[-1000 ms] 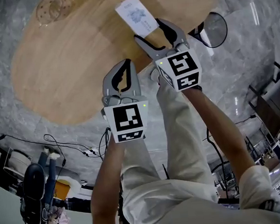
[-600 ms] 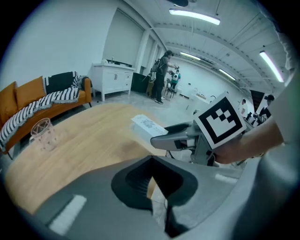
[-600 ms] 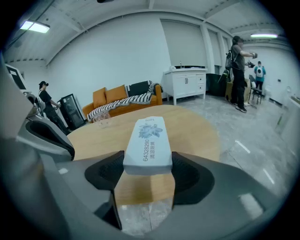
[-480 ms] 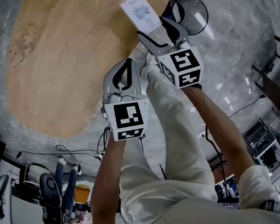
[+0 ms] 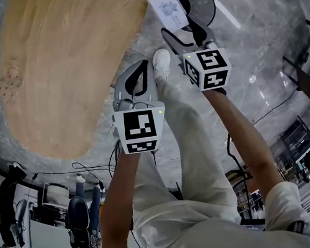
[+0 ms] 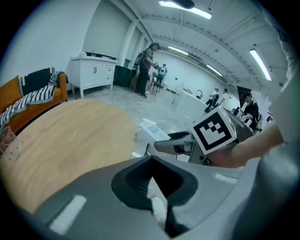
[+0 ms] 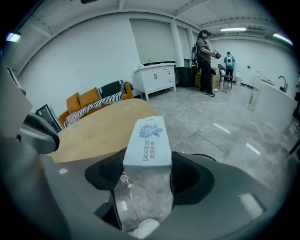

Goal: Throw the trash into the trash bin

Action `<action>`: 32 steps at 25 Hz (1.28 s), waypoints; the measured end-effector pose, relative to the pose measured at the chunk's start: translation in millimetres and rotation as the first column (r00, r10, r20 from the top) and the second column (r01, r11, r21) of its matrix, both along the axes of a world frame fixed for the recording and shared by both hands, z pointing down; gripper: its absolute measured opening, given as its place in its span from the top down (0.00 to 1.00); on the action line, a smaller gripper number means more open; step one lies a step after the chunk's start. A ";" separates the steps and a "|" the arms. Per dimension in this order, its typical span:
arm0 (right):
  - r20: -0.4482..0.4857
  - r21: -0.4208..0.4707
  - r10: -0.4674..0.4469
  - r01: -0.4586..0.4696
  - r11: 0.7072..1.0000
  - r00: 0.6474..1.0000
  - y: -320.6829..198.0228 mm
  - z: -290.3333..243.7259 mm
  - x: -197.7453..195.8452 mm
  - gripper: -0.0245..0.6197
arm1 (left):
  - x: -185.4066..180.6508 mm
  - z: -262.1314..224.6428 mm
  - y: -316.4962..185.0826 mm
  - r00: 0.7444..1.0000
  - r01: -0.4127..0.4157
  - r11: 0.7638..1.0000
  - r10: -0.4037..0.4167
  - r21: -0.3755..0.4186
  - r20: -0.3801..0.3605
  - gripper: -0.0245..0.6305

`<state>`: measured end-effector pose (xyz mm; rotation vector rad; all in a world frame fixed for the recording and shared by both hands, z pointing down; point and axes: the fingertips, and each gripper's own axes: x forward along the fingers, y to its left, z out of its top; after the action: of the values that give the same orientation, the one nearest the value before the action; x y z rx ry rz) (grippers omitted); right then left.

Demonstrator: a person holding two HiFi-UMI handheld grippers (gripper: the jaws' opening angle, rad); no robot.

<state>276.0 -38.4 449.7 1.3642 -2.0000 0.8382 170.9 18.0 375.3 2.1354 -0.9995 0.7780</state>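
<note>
Floor [image 5: 266,41] first: what is it?
Glossy grey marble-look slabs. A pale oval wooden table [image 5: 59,75] fills the left of the head view.

And the trash bin?
The trash bin [image 5: 203,6] is round and black. It stands on the floor at the top of the head view, clear of the table's edge.

The grippers?
The right gripper [image 5: 182,29] reaches furthest forward, its jaws clamped on the lower end of a tissue packet [image 5: 169,7]. The left gripper [image 5: 139,73] sits nearer the body, beside the table's edge. In the left gripper view its jaws meet tip to tip with nothing between them.

Where exactly is the packet?
It is white, printed with a blue flower pattern and a row of digits, and it sticks up out of the jaws. In the head view it overlaps the bin's left rim; how high above the bin it is, I cannot tell. In the right gripper view a dark arc of the bin's rim shows just past one jaw.

Anything smaller?
A white shoe [image 5: 161,63] between the two grippers.
</note>
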 end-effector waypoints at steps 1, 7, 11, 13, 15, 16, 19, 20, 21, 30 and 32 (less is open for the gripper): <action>-0.008 -0.014 0.008 -0.008 1.000 1.000 3.5 5.8 -6.7 0.43 | -9.9 2.8 0.9 1.000 -0.010 1.000 0.010 -0.004 0.003 0.96; -0.012 -0.056 0.037 -0.038 0.998 0.999 11.5 29.2 54.5 0.43 | 38.9 9.8 -9.0 1.000 -0.014 1.000 0.014 0.008 0.022 0.96; -0.019 -0.092 0.042 -0.043 0.995 0.999 22.5 57.6 104.0 0.43 | 88.0 28.6 -7.1 1.000 -0.011 1.000 0.011 0.000 0.029 0.96; -0.028 -0.115 0.035 -0.038 0.993 0.999 38.7 70.3 100.6 0.43 | 84.1 37.7 6.2 0.999 -0.007 1.000 0.007 -0.014 0.034 0.96; -0.037 -0.131 0.034 -0.038 0.991 0.999 50.1 79.0 98.0 0.43 | 79.6 42.2 17.2 0.999 -0.010 1.000 0.011 -0.024 0.041 0.96; -0.042 -0.138 0.035 -0.041 0.990 0.999 51.4 83.7 99.5 0.43 | 79.7 43.9 18.7 0.999 -0.014 1.000 0.016 -0.027 0.042 0.96; -0.057 -0.170 0.046 -0.056 0.984 0.997 45.0 108.6 115.1 0.43 | 90.0 60.4 10.8 0.999 -0.033 0.999 0.035 -0.041 0.038 0.96; -0.061 -0.182 0.052 -0.062 0.981 0.997 42.9 119.1 119.8 0.43 | 92.6 68.9 7.9 0.999 -0.037 0.998 0.039 -0.049 0.036 0.96; -0.065 -0.194 0.056 -0.068 0.979 0.996 42.7 129.5 121.6 0.43 | 92.6 77.3 6.7 0.999 -0.039 0.997 0.041 -0.060 0.034 0.96; -0.089 -0.272 0.102 -0.122 0.954 0.991 48.3 193.8 145.1 0.43 | 94.3 108.1 5.0 0.999 -0.023 0.996 0.025 -0.091 0.019 0.96; -0.103 -0.286 0.097 -0.123 0.950 0.990 51.3 205.7 154.8 0.43 | 98.1 115.2 8.6 0.999 -0.014 0.995 0.017 -0.102 0.029 0.96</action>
<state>430.8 12.9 655.4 1.3239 -1.6676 1.0587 269.0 26.6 490.5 2.0521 -0.9393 0.8530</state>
